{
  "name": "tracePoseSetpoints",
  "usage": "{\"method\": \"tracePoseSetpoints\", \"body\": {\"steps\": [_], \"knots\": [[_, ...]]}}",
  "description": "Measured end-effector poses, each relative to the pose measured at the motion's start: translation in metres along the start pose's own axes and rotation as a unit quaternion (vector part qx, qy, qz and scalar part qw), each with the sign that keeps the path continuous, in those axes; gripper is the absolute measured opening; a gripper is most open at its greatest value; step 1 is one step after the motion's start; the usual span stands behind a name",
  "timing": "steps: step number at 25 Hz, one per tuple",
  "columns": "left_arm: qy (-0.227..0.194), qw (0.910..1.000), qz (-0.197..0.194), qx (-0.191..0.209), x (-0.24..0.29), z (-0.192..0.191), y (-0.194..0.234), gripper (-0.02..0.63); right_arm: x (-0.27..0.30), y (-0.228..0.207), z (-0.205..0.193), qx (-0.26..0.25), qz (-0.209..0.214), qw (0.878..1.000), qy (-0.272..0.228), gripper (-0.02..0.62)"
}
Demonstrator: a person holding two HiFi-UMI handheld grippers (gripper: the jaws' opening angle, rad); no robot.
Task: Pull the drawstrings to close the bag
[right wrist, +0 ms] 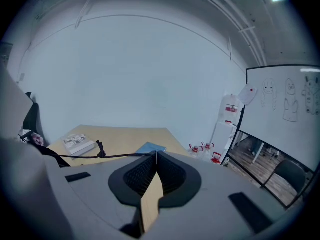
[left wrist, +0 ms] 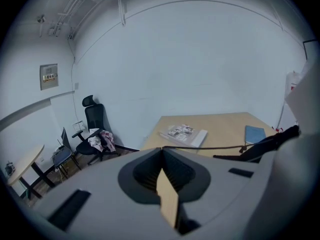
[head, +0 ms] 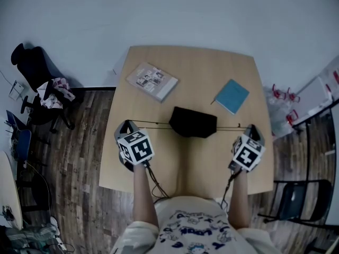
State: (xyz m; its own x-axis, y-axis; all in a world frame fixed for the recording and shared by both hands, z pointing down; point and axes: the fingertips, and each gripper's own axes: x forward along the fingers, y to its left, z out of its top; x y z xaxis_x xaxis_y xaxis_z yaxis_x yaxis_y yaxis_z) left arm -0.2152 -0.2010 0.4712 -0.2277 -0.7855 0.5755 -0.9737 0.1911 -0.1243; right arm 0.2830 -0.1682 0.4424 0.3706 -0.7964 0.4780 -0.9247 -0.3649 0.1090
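Observation:
A black drawstring bag (head: 193, 122) lies mid-table, its mouth gathered. Dark cords (head: 153, 124) run from it sideways to both grippers, stretched taut. My left gripper (head: 127, 125) is at the bag's left, shut on the left drawstring (left wrist: 210, 147), which leaves its closed tips toward the bag (left wrist: 262, 146). My right gripper (head: 253, 128) is at the bag's right, shut on the right drawstring (right wrist: 120, 155); that cord carries a knot (right wrist: 100, 149) and leads to the bag (right wrist: 47, 151) at the frame's left edge.
On the wooden table (head: 159, 163) lie a magazine (head: 152, 81) at the far left and a blue notebook (head: 232, 96) at the far right. A black office chair (head: 37, 73) stands left of the table. Red-capped bottles (head: 283, 95) and a folding chair (head: 299, 197) stand to the right.

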Motion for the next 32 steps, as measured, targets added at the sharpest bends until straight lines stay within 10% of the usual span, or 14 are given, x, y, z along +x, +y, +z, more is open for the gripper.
{"method": "tracePoseSetpoints", "body": {"steps": [32], "knots": [[-0.011, 0.9988, 0.046, -0.012, 0.004, 0.012, 0.021, 0.006, 0.014, -0.041, -0.002, 0.036, -0.051, 0.998, 0.001, 0.006]]}}
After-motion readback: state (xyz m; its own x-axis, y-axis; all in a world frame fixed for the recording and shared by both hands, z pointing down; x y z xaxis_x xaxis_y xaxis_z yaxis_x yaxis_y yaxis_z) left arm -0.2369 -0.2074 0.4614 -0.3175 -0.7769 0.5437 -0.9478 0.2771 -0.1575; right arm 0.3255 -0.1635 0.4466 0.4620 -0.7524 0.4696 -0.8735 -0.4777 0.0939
